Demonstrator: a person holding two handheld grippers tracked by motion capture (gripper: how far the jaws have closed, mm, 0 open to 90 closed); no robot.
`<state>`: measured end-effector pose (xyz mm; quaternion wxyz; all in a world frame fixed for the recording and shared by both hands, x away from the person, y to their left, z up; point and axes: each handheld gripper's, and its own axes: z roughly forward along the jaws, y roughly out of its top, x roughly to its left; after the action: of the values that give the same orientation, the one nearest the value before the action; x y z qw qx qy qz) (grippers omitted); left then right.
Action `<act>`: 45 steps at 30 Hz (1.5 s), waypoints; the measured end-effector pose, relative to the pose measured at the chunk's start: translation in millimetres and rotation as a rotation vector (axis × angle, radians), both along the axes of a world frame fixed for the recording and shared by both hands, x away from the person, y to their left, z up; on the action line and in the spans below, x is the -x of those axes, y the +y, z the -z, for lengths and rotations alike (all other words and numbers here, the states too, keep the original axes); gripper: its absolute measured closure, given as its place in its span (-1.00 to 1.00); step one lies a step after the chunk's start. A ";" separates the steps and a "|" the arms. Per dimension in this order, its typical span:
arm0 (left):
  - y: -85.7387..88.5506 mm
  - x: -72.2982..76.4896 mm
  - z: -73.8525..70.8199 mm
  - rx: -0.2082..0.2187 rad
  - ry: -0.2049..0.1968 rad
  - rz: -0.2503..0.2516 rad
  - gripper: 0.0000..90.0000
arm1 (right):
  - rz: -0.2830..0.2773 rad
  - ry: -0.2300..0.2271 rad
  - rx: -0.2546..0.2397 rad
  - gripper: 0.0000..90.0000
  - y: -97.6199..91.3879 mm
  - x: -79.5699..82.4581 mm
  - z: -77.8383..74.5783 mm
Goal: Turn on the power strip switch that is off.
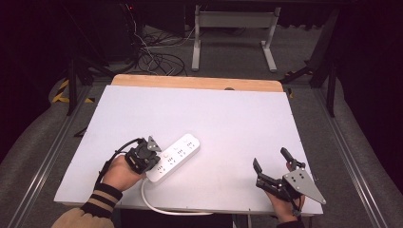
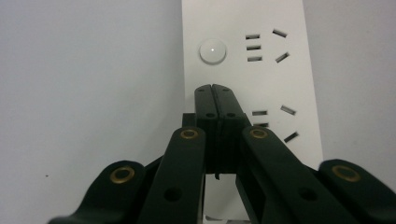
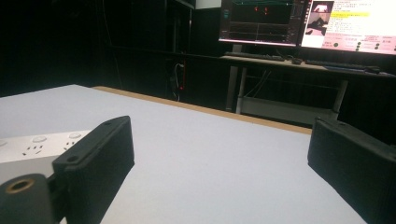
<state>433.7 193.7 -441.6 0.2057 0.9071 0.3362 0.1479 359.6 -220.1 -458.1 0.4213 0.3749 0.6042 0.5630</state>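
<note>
A white power strip [image 1: 174,156] lies at an angle on the tabletop [image 1: 228,118], its cord trailing off the near edge. The left gripper [image 2: 215,91], jaws pressed together, hovers over its face just short of the round button [image 2: 212,50]. The right gripper [image 1: 272,160] waits well apart, jaws spread. Rigid, light and smooth, the strip is probably best clamped across its long sides. The high view alone reveals the cord.
</note>
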 end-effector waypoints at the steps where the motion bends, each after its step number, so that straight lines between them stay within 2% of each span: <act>1: 0.1 0.1 0.0 0.000 0.001 0.000 1.00 | -0.001 0.001 -0.001 -0.83 0.1 0.0 0.1; 14: 3.2 -0.4 0.7 0.028 0.007 -0.004 1.00 | 0.010 0.006 -0.002 -0.83 0.1 -0.2 0.2; 31: 4.3 -0.7 0.9 0.032 -0.002 0.000 1.00 | 0.011 0.003 -0.003 -0.83 -0.5 -0.5 0.3; 38: 7.2 -1.6 1.4 0.070 0.001 -0.002 1.00 | 0.014 0.010 -0.003 -0.83 -0.8 -0.8 0.9; 45: 8.3 -1.3 1.8 0.077 -0.004 0.001 1.00 | 0.015 0.012 -0.003 -0.83 0.0 -1.3 1.3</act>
<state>435.0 202.0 -443.3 0.2411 0.8984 0.3406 0.1367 360.8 -220.1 -459.4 0.4213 0.3832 0.6032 0.5583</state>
